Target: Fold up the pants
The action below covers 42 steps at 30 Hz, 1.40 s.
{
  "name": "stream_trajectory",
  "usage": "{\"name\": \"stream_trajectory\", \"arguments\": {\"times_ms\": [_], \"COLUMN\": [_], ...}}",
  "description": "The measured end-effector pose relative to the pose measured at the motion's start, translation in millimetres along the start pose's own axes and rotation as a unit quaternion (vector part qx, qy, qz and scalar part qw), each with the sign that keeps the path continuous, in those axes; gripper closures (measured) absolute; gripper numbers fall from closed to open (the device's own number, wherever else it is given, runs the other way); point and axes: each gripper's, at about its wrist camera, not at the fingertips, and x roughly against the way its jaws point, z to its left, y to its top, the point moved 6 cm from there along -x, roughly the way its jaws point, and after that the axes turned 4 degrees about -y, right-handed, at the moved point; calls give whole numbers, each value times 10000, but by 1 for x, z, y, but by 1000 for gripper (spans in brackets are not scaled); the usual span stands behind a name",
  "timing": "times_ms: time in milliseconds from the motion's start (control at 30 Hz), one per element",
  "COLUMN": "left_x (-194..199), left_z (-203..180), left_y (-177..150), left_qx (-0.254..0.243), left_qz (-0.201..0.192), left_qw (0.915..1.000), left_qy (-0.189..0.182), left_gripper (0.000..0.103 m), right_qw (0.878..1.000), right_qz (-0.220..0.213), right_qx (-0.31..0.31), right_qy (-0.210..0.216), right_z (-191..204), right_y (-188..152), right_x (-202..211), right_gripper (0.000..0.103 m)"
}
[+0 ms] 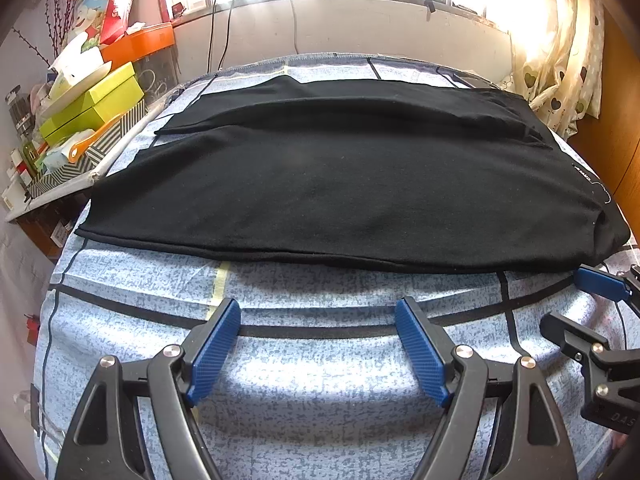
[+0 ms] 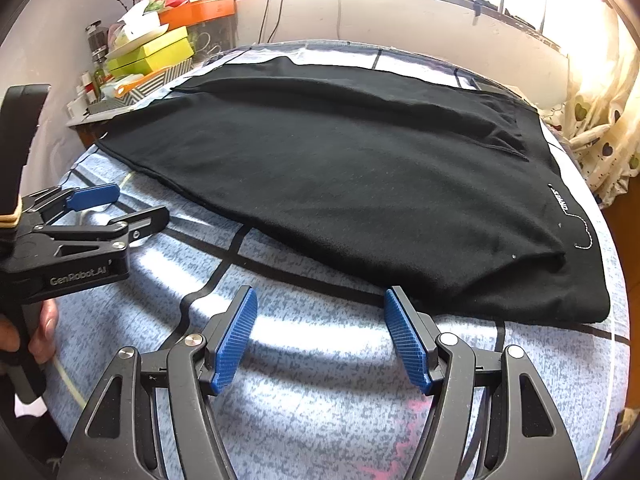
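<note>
Black pants [image 1: 340,184] [image 2: 360,184] lie flat across a blue patterned bed [image 1: 320,380] [image 2: 320,392], one leg folded over the other, waistband to the right with small white lettering. My left gripper [image 1: 318,312] hovers open just in front of the pants' near edge, nothing between its blue pads. My right gripper [image 2: 318,300] is also open, its right fingertip [image 2: 400,312] close to the near hem by the waist end. In the left wrist view the right gripper [image 1: 580,304] shows at the right; in the right wrist view the left gripper [image 2: 120,204] shows at the left, held by a hand [image 2: 36,336].
A cluttered side table [image 1: 60,184] [image 2: 104,112] with green boxes [image 1: 92,108], an orange box and bottles stands left of the bed. A white wall and bright window lie behind. A curtain [image 1: 560,68] [image 2: 600,136] hangs at the right, next to wooden furniture.
</note>
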Motion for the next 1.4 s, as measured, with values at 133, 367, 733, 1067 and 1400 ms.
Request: {"name": "stream_trajectory", "arguments": {"times_ms": [133,367,733,1067,1400], "left_x": [4,17,33,14,-30], "left_z": [-4,-13,-20,-15,31], "left_y": [0,8,40,76,149], "left_qx": [15,-61,-254,-426,-390], "left_qz": [25,-113,-382,-416,-517], "left_qw": [10000,9997,9985,9975,9976], "left_qy": [-80,-202,-315,-384,-261], "left_gripper": [25,26,26,26,26], "right_qw": [9999,9992,9978,9960,9908], "right_qz": [-64,-182,-363,-382,-506], "right_qx": [82,302,437,606,1093], "right_qy": [44,180,340,540,623], "right_z": [0,5,1,-13,-39], "right_y": [-1,7,35,78,155], "right_x": [10,27,36,16,-26], "right_gripper": [37,37,37,37,37]}}
